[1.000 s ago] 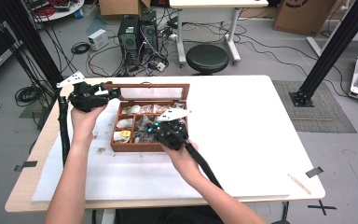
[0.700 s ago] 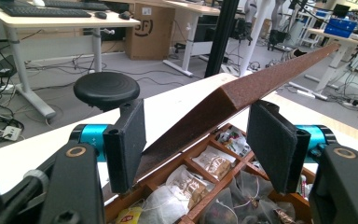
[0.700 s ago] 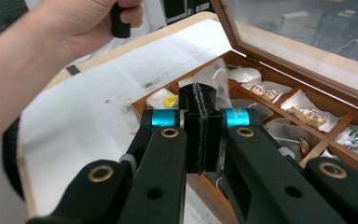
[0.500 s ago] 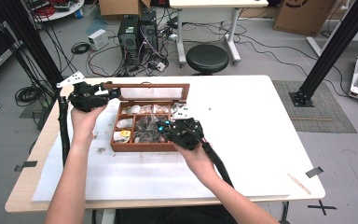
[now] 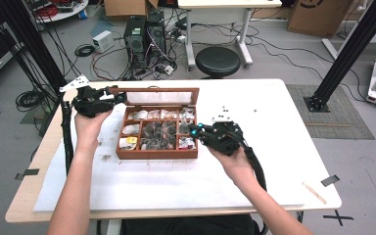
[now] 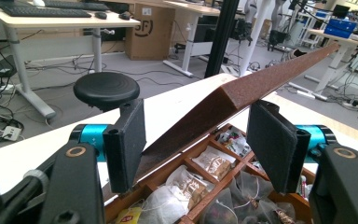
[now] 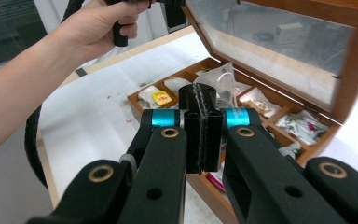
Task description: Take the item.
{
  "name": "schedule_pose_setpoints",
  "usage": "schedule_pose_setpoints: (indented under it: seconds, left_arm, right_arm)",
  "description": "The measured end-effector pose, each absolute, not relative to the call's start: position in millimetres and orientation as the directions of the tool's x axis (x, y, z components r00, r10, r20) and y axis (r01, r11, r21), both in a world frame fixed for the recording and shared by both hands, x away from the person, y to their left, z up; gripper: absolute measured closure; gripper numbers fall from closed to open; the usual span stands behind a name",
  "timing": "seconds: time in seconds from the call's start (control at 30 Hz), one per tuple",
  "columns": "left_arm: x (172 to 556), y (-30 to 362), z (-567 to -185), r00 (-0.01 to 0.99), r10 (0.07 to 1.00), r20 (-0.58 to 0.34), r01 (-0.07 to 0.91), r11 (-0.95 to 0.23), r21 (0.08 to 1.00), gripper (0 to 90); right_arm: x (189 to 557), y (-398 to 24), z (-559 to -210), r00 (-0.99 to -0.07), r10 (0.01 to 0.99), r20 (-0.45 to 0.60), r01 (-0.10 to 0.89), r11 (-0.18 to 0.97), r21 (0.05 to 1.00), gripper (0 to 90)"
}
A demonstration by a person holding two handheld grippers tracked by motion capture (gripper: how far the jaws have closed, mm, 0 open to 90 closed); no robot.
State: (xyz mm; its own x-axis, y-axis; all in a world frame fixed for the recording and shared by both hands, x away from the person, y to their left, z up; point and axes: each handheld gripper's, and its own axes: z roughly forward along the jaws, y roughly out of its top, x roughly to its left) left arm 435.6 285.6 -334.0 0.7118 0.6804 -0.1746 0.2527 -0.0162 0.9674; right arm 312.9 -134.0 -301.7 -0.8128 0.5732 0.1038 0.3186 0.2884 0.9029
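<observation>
Meanwhile, left gripper (image 6: 196,149) straddles the tea box's lid (image 6: 261,84).

"SF" logo in black on the cardboard box (image 6: 150,29) under the desk, left gripper view. A black X of tape (image 5: 340,217) is stuck on the floor by the table's corner, high view. Tea bag labels in the wooden box (image 5: 157,152) are too small to read.
</observation>
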Motion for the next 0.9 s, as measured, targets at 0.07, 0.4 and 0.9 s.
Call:
schedule_pose_setpoints:
  seconds: [0.07, 0.4, 0.9]
  left_arm:
    - [436, 286, -334, 0.712, 0.68, -0.175, 0.253, -0.016, 0.967, 37.9]
    - [436, 286, -334, 0.713, 0.679, -0.175, 0.252, -0.015, 0.968, 37.8]
    - [436, 286, -335, 0.712, 0.679, -0.176, 0.252, -0.013, 0.968, 37.6]
  right_arm:
    - [313, -143, -301, -0.817, 0.567, 0.105, 0.315, 0.286, 0.905, 90.0]
    - [306, -185, -302, -0.82, 0.565, 0.09, 0.284, 0.265, 0.921, 90.0]
    - [287, -235, -314, -0.806, 0.587, 0.069, 0.272, 0.265, 0.925, 90.0]
